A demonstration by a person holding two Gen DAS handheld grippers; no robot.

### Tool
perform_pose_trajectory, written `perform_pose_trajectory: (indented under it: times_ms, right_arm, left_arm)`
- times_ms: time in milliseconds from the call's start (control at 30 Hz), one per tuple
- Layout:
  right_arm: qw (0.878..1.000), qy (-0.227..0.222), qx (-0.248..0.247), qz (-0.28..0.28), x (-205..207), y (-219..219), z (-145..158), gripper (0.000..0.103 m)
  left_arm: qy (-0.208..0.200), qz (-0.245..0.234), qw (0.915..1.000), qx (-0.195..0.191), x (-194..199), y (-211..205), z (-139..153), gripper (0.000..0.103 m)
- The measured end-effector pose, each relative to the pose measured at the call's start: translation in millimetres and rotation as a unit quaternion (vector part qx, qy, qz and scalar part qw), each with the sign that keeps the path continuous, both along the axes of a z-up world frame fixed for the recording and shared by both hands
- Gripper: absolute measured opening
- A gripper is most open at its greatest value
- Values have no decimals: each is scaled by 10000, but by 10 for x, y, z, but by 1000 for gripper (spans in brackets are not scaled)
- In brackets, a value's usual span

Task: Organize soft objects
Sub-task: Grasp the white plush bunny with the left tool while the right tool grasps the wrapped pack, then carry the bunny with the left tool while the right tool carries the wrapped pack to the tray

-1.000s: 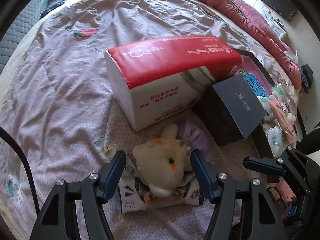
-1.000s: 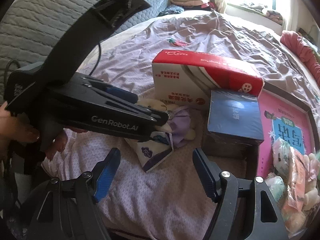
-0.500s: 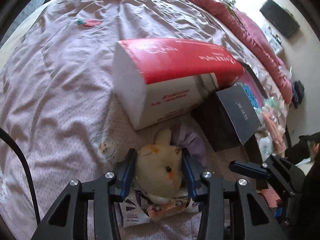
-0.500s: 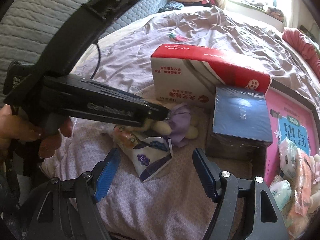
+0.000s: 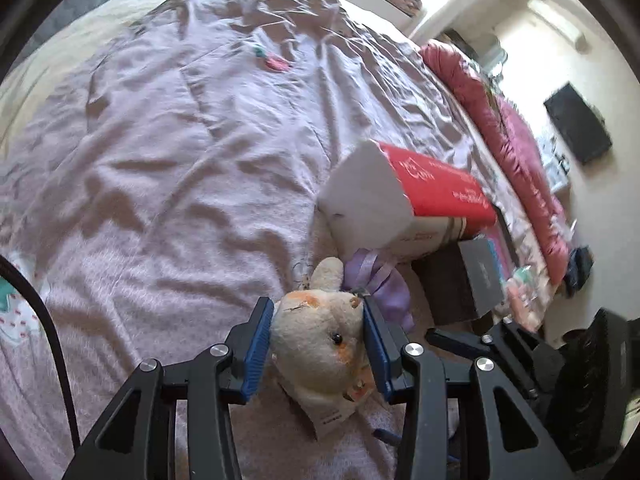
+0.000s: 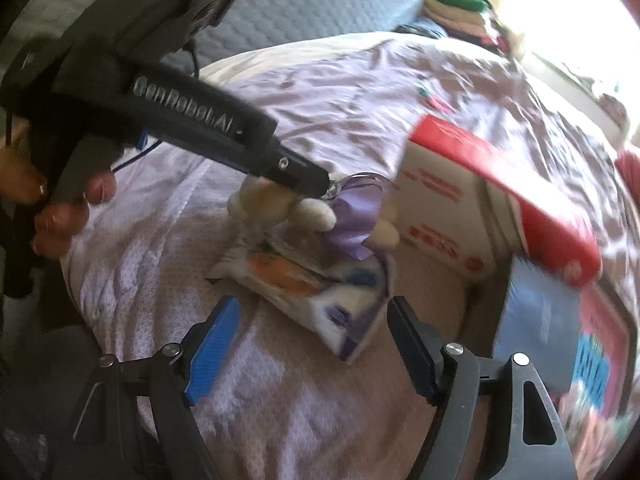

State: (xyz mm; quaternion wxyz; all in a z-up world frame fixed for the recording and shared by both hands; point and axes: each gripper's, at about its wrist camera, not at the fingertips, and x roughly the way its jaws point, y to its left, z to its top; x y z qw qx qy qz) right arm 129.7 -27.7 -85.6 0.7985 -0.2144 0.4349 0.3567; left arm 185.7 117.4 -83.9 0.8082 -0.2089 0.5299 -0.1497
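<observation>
My left gripper (image 5: 318, 320) is shut on a cream plush rabbit (image 5: 320, 340) with a purple ribbon (image 5: 376, 276); the blue pads press its head from both sides. In the right wrist view the rabbit (image 6: 280, 204) hangs just above a printed soft packet (image 6: 320, 292) on the bed. My right gripper (image 6: 312, 340) is open and empty, its fingers on either side of the near end of that packet, just short of it. The left gripper (image 6: 324, 188) shows there as a black arm from the upper left.
A red and white tissue pack (image 5: 408, 200) lies on the mauve bedsheet (image 5: 180, 160) beside a dark box (image 5: 476, 280). A tray (image 6: 600, 332) with a pink book and small packets sits at the right. A red quilt (image 5: 512, 140) lines the bed's far side.
My left gripper closed on the plush rabbit and lifted it off the packet, swinging its view to the left. My right gripper moved closer to the packet, still open.
</observation>
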Motion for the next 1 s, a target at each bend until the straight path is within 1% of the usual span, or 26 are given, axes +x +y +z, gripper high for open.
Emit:
perform_pose_trajectory:
  times_ms: [33, 67, 133, 167, 200, 300, 333, 367, 433, 467, 500, 533, 633, 700, 767, 800, 867, 933, 1000]
  right_arm:
    - [10000, 52, -60, -1, 4, 41, -23, 78]
    - [9999, 131, -53, -47, 17, 53, -33, 78]
    - [9988, 359, 224, -233, 43, 28, -22, 78]
    - [9988, 351, 253, -233, 39, 34, -12, 78]
    - [9994, 246, 187, -124, 32, 53, -10, 78]
    - [9986, -118, -274, 446, 14, 167, -29, 78]
    - [9959, -237, -415, 763, 11, 213, -41, 78]
    - [9935, -265, -496, 995, 24, 245, -53, 78]
    - [9874, -212, -618, 1443, 96, 315, -76, 78]
    - [9848, -186, -691, 1582, 117, 336, -96, 78]
    - [9799, -190, -860, 1788, 160, 383, -130, 78]
    - [9760, -163, -1007, 1925, 233, 432, -176, 78]
    - [9630, -283, -1443, 2258, 338, 514, -314, 78]
    - [9587, -125, -1509, 2409, 431, 536, -390, 78]
    - [9595, -14, -1445, 2420, 558, 563, -414, 78]
    - [9617, 28, -1381, 2369, 610, 582, -410, 76]
    - [9696, 235, -1146, 2150, 730, 599, -399, 64]
    - [9799, 552, -789, 1748, 848, 580, -374, 56]
    - [9854, 840, -440, 1415, 947, 518, -350, 51]
  left_arm:
    - [-12, 40, 10000, 3, -10, 38, -4, 44]
    - [-28, 84, 9999, 84, -25, 71, -2, 44]
    - [-29, 219, 9996, 185, -51, 162, -14, 44]
    - [-23, 259, 9996, 149, -56, 197, -18, 44]
    - [-17, 301, 9995, 118, -70, 229, -23, 44]
    - [-10, 369, 9992, 120, -129, 316, -19, 44]
    - [-22, 379, 9992, 94, -155, 341, -14, 44]
    - [-35, 393, 9992, 88, -176, 358, -7, 44]
    - [-46, 408, 9991, 79, -202, 379, 10, 44]
    - [-54, 417, 9991, 85, -220, 390, 18, 44]
    - [-60, 435, 9990, 95, -240, 401, 24, 44]
    - [-58, 448, 9989, 97, -256, 416, 28, 44]
    - [-116, 548, 9984, 85, -299, 480, 66, 44]
    - [-142, 647, 9978, 85, -316, 534, 97, 44]
    - [-170, 697, 9974, 78, -338, 578, 121, 44]
    - [-188, 735, 9971, 84, -352, 601, 136, 44]
    - [-200, 792, 9966, 75, -364, 636, 157, 45]
    - [-210, 851, 9961, 40, -383, 672, 172, 45]
    - [-221, 903, 9957, 52, -403, 695, 185, 45]
